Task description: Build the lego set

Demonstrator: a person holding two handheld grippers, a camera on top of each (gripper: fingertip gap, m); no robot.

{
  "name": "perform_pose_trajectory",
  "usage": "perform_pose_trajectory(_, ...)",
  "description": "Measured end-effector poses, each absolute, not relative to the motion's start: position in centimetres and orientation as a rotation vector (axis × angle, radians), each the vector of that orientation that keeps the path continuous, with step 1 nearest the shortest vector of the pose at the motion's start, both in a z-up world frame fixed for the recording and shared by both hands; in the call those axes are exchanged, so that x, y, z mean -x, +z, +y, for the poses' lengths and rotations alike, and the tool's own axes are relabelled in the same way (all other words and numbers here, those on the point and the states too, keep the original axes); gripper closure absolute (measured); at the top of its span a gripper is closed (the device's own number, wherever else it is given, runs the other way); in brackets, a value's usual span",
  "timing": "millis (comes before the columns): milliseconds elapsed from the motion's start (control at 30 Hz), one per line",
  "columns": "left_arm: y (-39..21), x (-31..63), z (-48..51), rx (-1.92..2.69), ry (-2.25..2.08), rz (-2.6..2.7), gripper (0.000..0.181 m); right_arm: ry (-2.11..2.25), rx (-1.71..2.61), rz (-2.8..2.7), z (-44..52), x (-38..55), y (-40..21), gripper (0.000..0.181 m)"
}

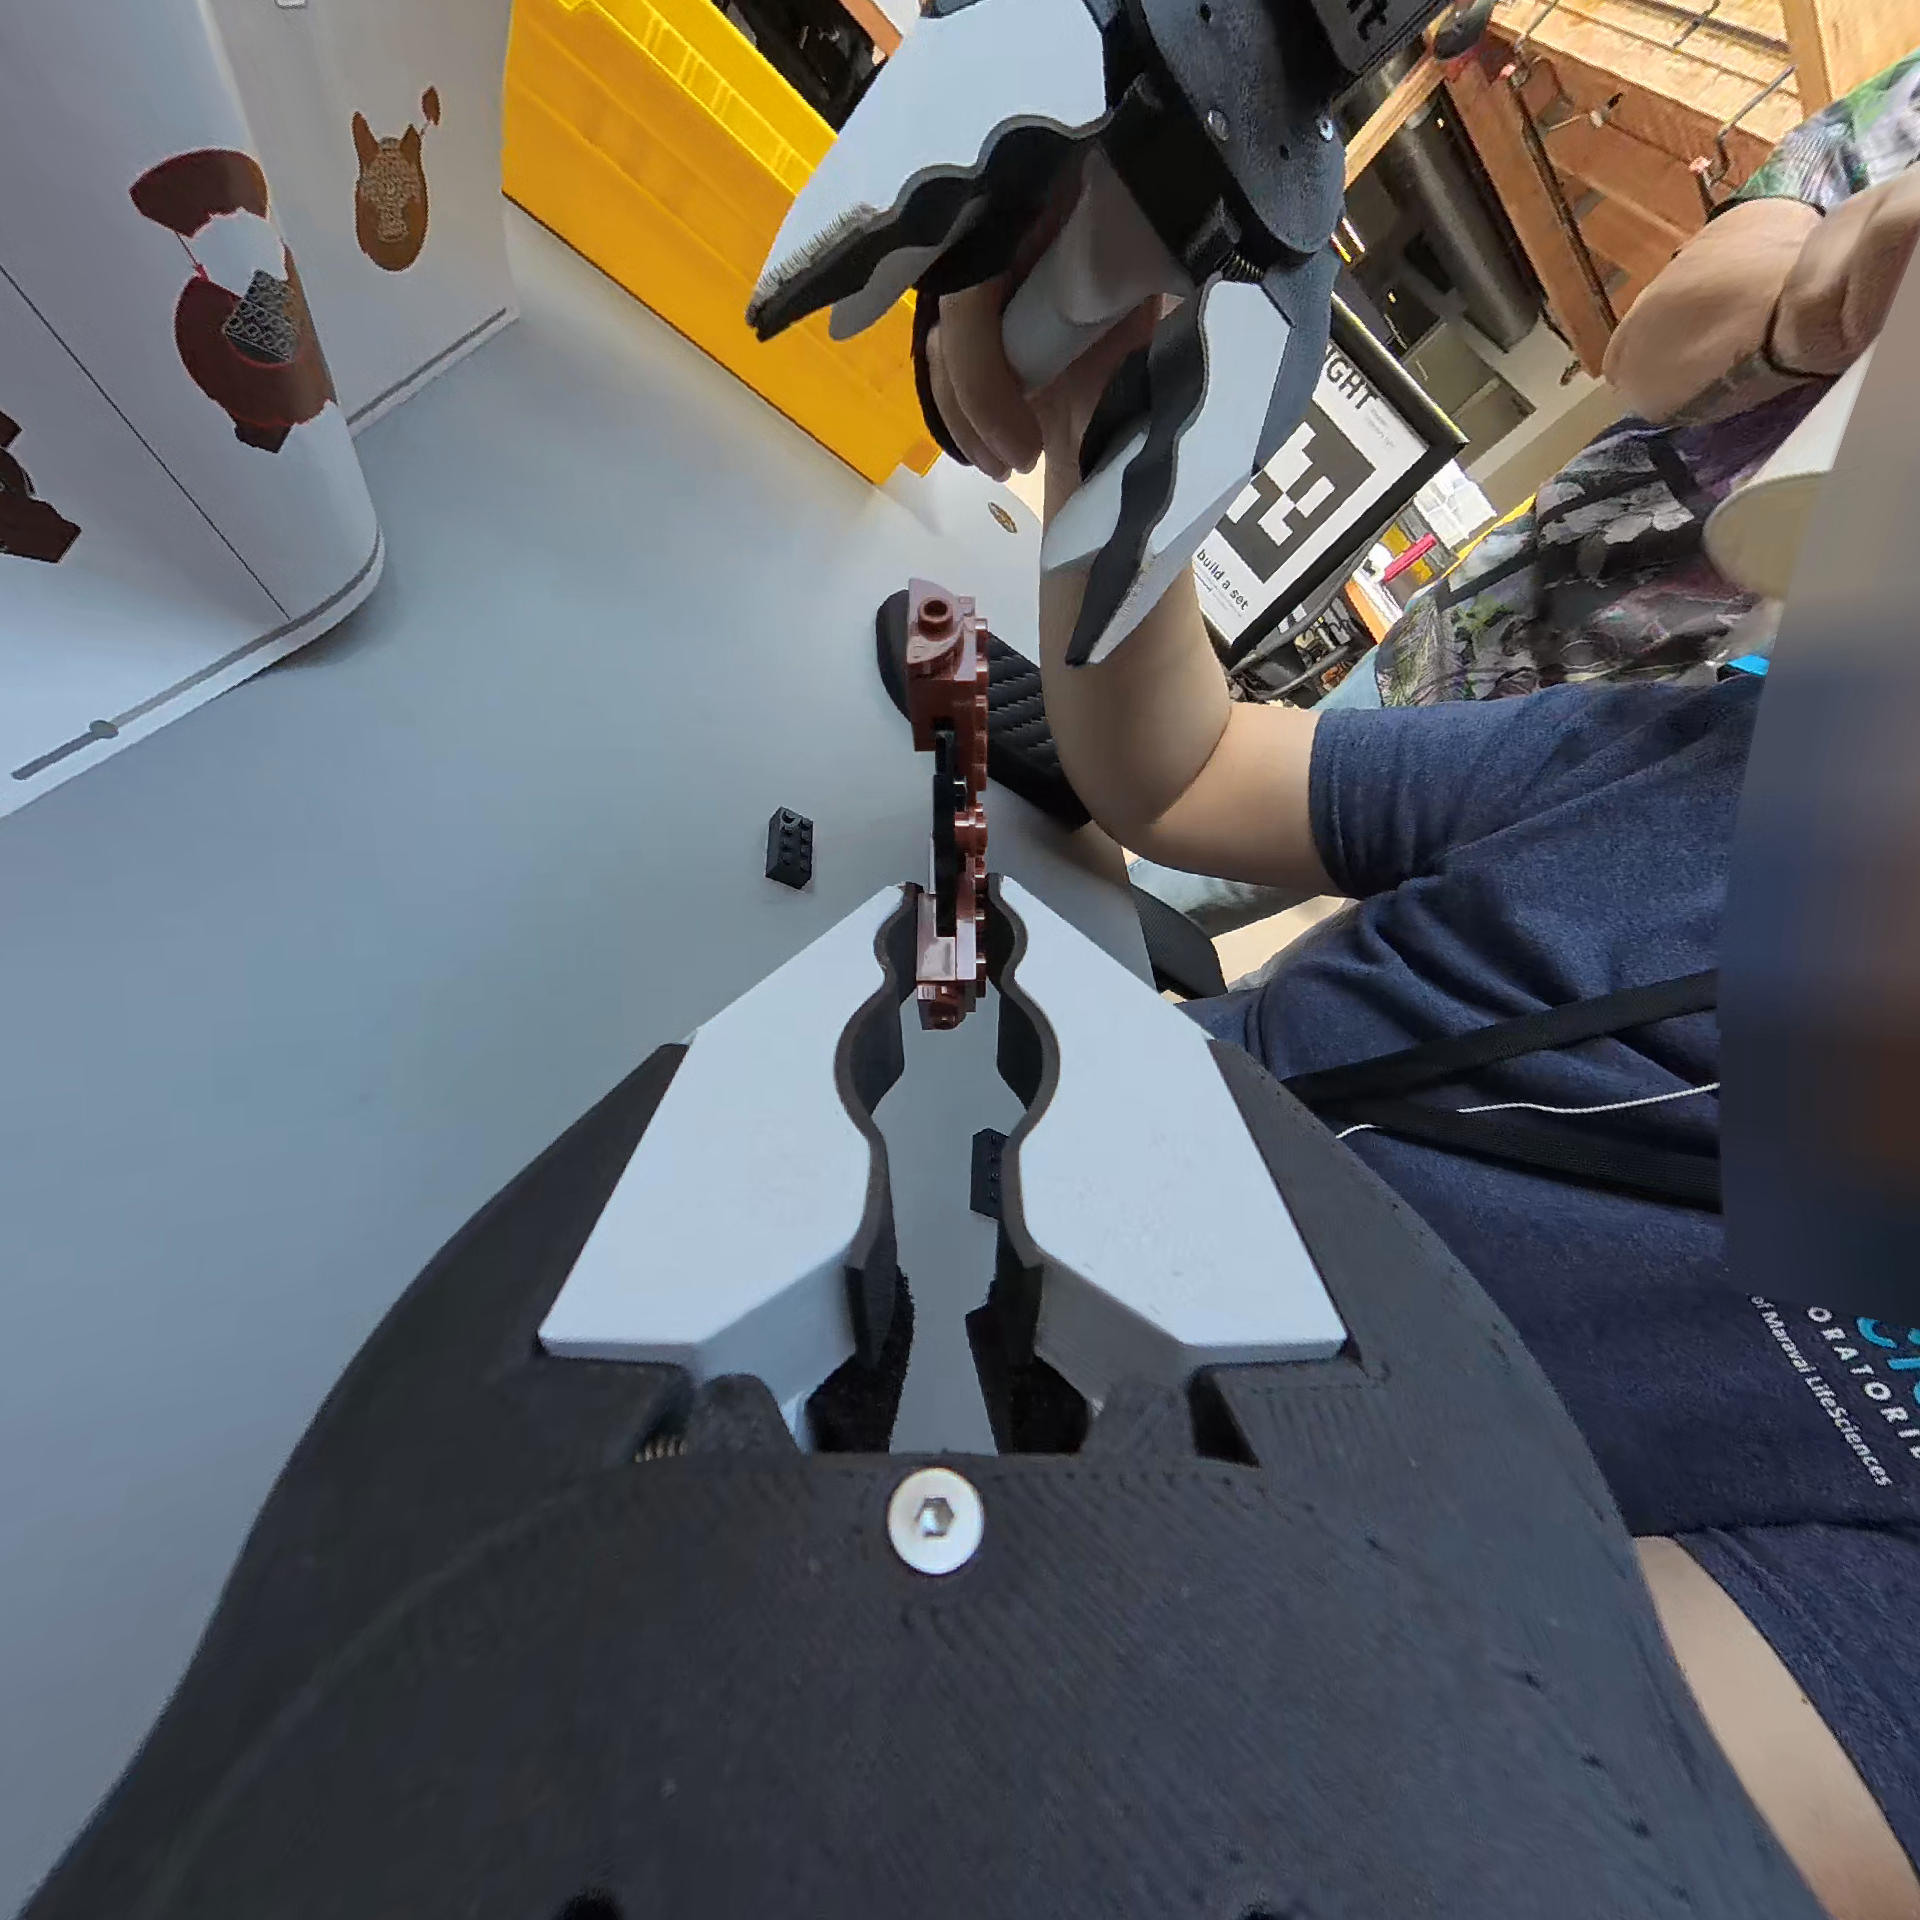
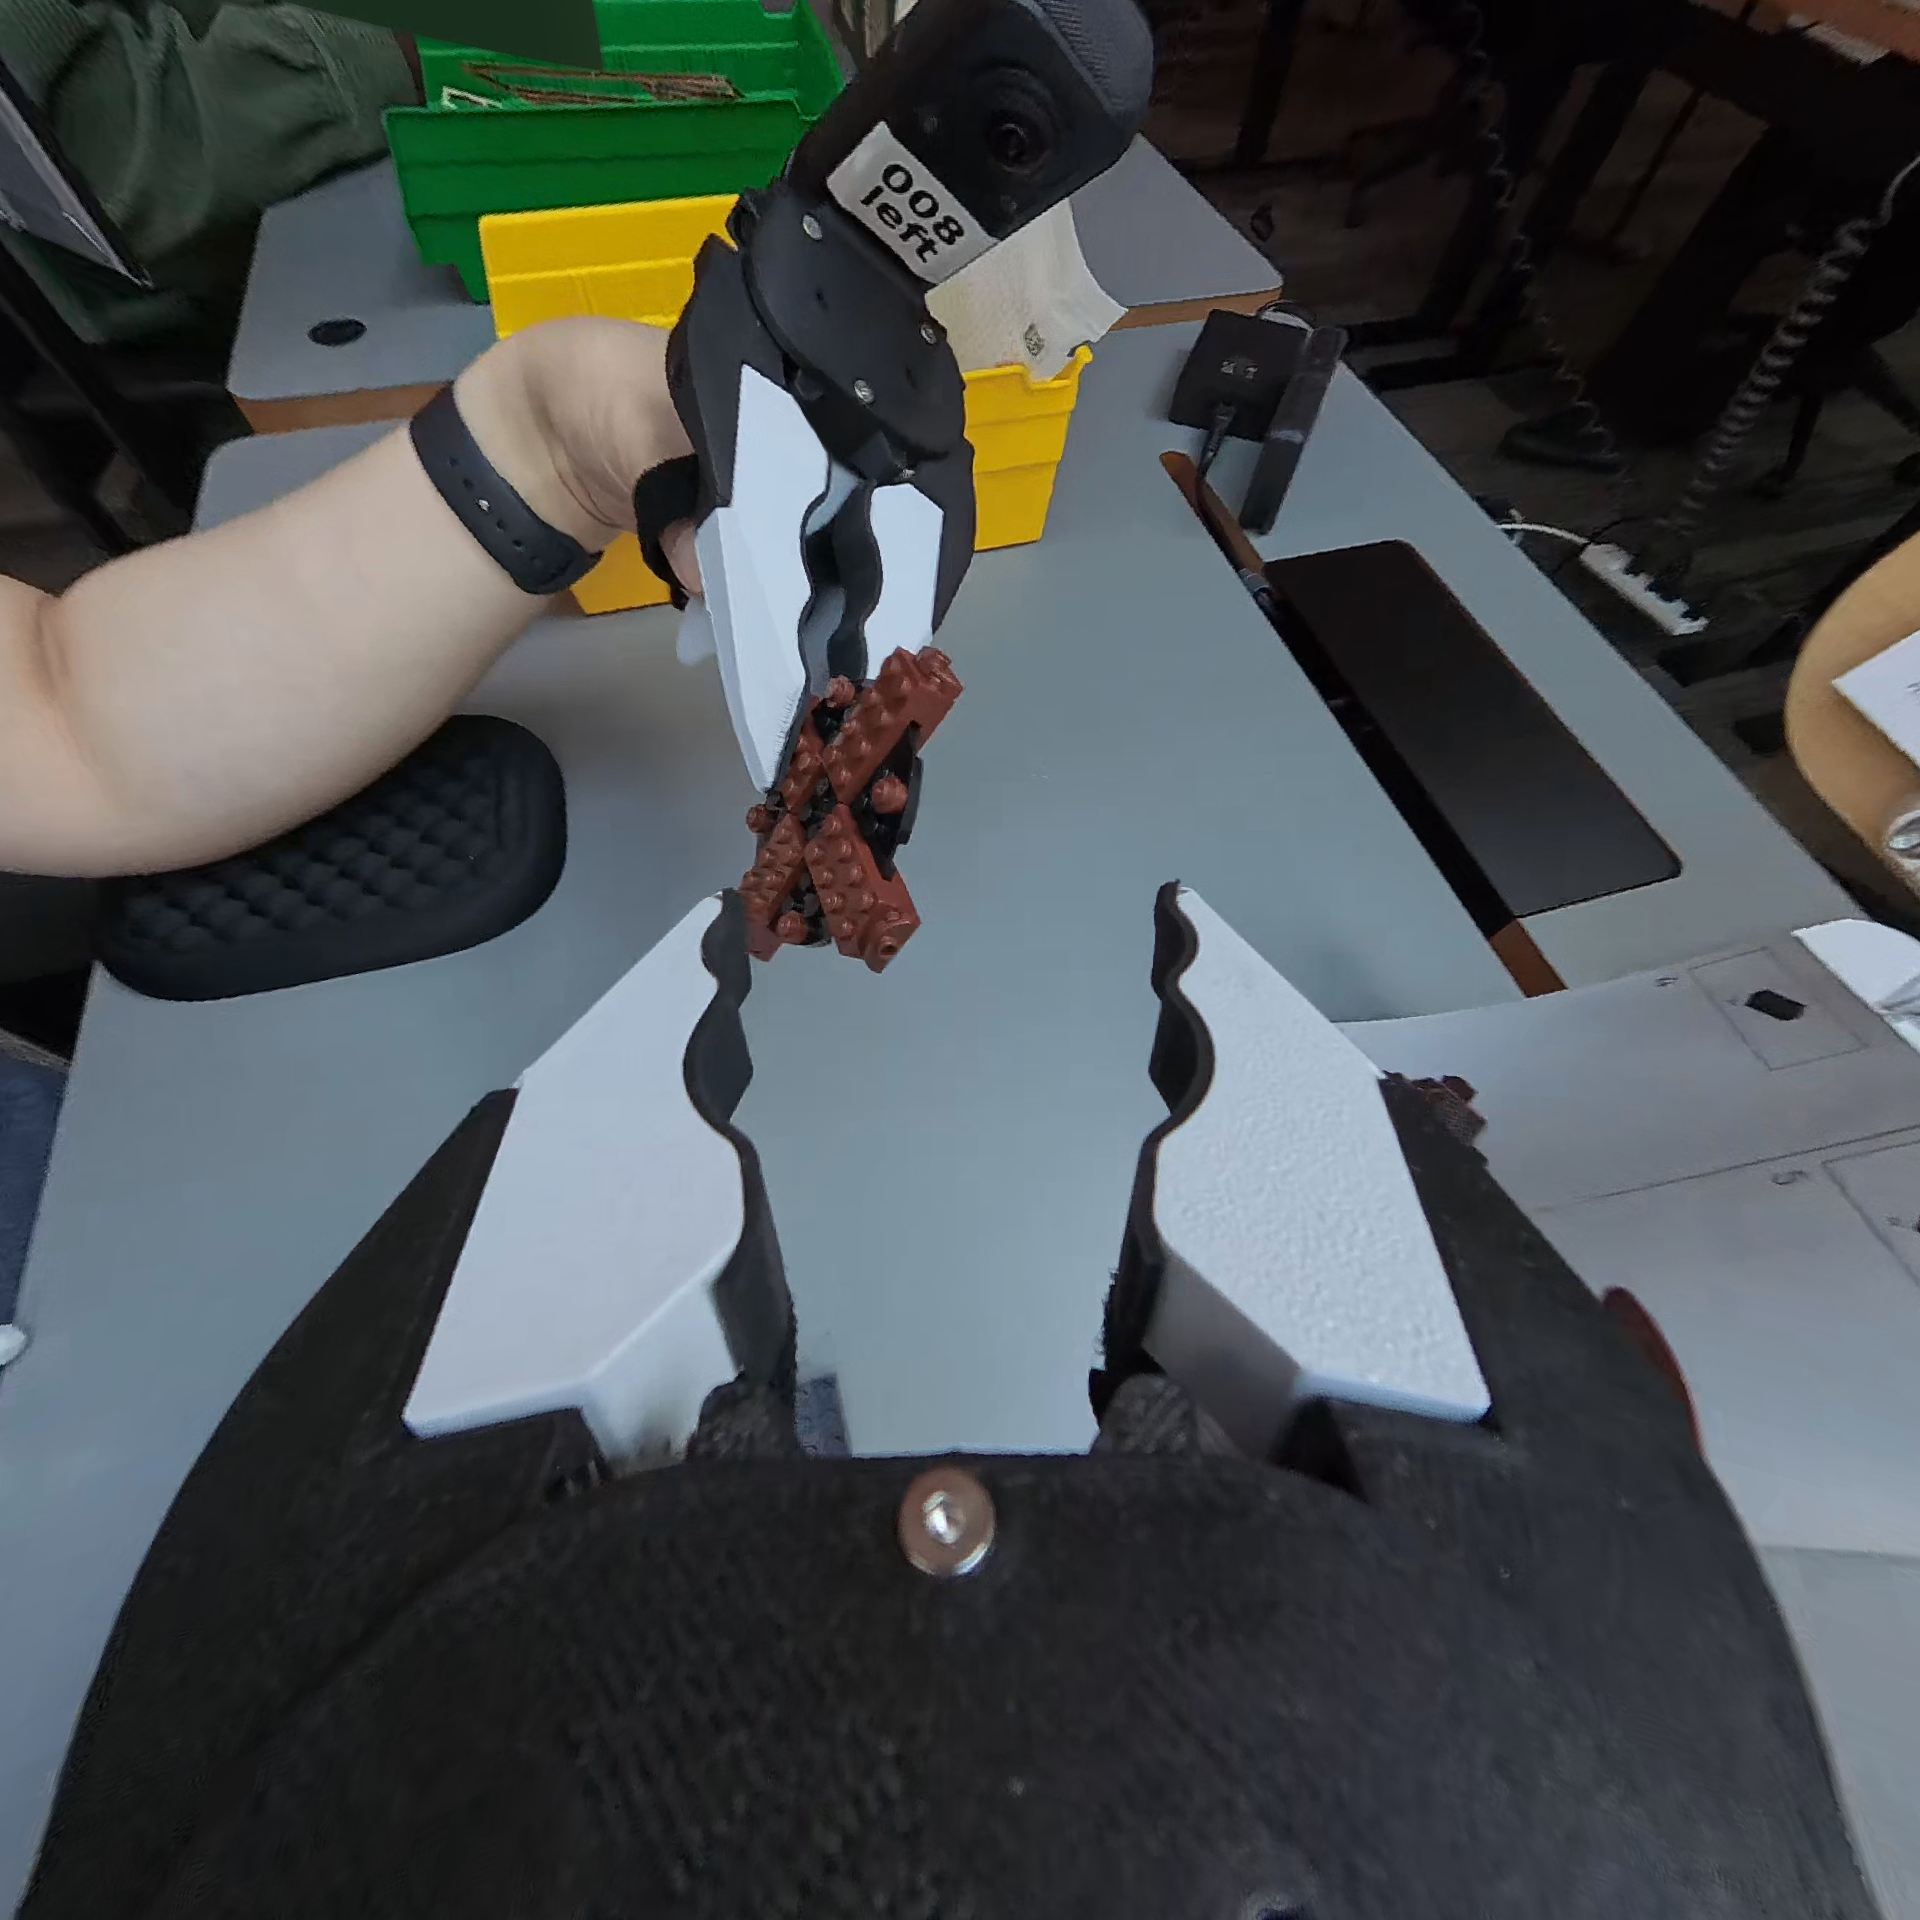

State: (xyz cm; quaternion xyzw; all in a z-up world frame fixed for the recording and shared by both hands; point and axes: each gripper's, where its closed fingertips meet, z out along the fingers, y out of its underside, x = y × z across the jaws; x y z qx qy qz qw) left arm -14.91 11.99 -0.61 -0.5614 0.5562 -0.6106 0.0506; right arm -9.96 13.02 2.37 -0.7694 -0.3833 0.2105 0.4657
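Observation:
My left gripper [image 1: 951, 899] is shut on a brown and black lego assembly [image 1: 948, 790], held edge-on above the grey table [image 1: 436, 935]. In the right wrist view the same assembly [image 2: 847, 821] shows its studded face, crossed brown plates over black ones, in the left gripper [image 2: 831, 748]. My right gripper [image 2: 945, 914] is open and empty, its left fingertip [image 2: 722, 935] close beside the assembly's lower edge. It also shows in the left wrist view [image 1: 925, 478], above and beyond the assembly. A loose black brick [image 1: 790, 847] lies on the table. Another black brick [image 1: 987, 1169] shows between my left fingers.
An instruction booklet [image 1: 208, 312] lies at the far left and also shows in the right wrist view [image 2: 1662, 1122]. Yellow bins [image 1: 686, 218] and green bins [image 2: 603, 156] stand at the back. Black wrist rests [image 2: 343, 862] [image 1: 1023, 717] and a dark pad [image 2: 1455, 717] lie on the table. Tip to tip, the grippers are about 7 cm apart. From either gripper's tips it is about 20 cm to the loose black brick [image 1: 790, 847].

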Motion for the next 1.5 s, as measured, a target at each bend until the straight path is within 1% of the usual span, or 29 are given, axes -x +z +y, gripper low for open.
perform_pose_trajectory(33, -0.7, 14.9, 12.0, 1.711, -1.866, 1.691, 0.172, 0.591, 1.881, -0.941, 12.8, 10.5, 2.2, 0.103)
perform_pose_trajectory(100, -0.8, 14.7, 11.9, 1.701, -1.876, 1.703, 0.172, 0.723, 1.873, -0.936, 12.3, 11.6, 1.5, 0.111)
perform_pose_trajectory(133, -0.9, 14.6, 11.8, 1.702, -1.873, 1.71, 0.172, 0.749, 1.903, -0.94, 12.2, 11.8, 0.8, 0.11)
perform_pose_trajectory(333, -1.6, 14.2, 11.4, 1.723, -1.846, 1.745, 0.172, 0.66, 1.974, -1.012, 12.5, 12.1, -2.2, 0.11)
perform_pose_trajectory(500, -1.9, 14.1, 11.2, 1.729, -1.851, 1.754, 0.172, 0.668, 1.953, -0.999, 12.5, 12.0, -1.8, 0.111)
perform_pose_trajectory(667, -1.9, 14.0, 10.8, 1.711, -1.827, 1.778, 0.172, 0.813, 1.944, -0.934, 12.2, 12.3, -1.3, 0.119)
perform_pose_trajectory(767, -1.9, 14.0, 10.8, 1.707, -1.814, 1.782, 0.172, 0.875, 1.981, -0.907, 12.3, 12.3, -2.0, 0.128)
perform_pose_trajectory(800, -1.9, 14.0, 10.8, 1.707, -1.811, 1.781, 0.172, 0.907, 1.988, -0.902, 12.2, 12.4, -2.2, 0.135)
perform_pose_trajectory(867, -2.2, 14.0, 10.9, 1.722, -1.797, 1.782, 0.172, 1.027, 1.983, -0.908, 11.5, 12.9, -2.4, 0.158)
perform_pose_trajectory(900, -2.3, 14.0, 11.0, 1.731, -1.793, 1.777, 0.172, 1.096, 1.98, -0.904, 11.2, 13.2, -2.4, 0.167)
perform_pose_trajectory(933, -2.3, 14.0, 11.0, 1.731, -1.803, 1.766, 0.172, 1.148, 1.977, -0.874, 11.1, 13.3, -2.3, 0.169)
perform_pose_trajectory(1033, -1.6, 13.8, 11.6, 1.713, -1.877, 1.66, 0.17, 1.259, 1.959, -0.769, 11.4, 13.0, -2.3, 0.171)
perform_pose_trajectory(1133, -1.8, 13.4, 12.7, 1.723, -1.909, 1.543, 0.148, 1.273, 1.946, -0.716, 11.7, 12.4, -2.5, 0.171)
perform_pose_trajectory(1167, -2.0, 13.3, 12.9, 1.719, -1.918, 1.519, 0.144, 1.283, 1.935, -0.704, 11.8, 12.3, -2.4, 0.171)
perform_pose_trajectory(1400, -4.9, 13.2, 12.4, 1.732, -1.999, 1.466, 0.14, 1.226, 1.975, -0.609, 13.5, 11.1, -3.5, 0.171)
perform_pose_trajectory(1500, -6.4, 12.7, 11.6, 1.755, -2.014, 1.419, 0.137, 1.31, 1.929, -0.505, 14.2, 10.8, -3.1, 0.171)
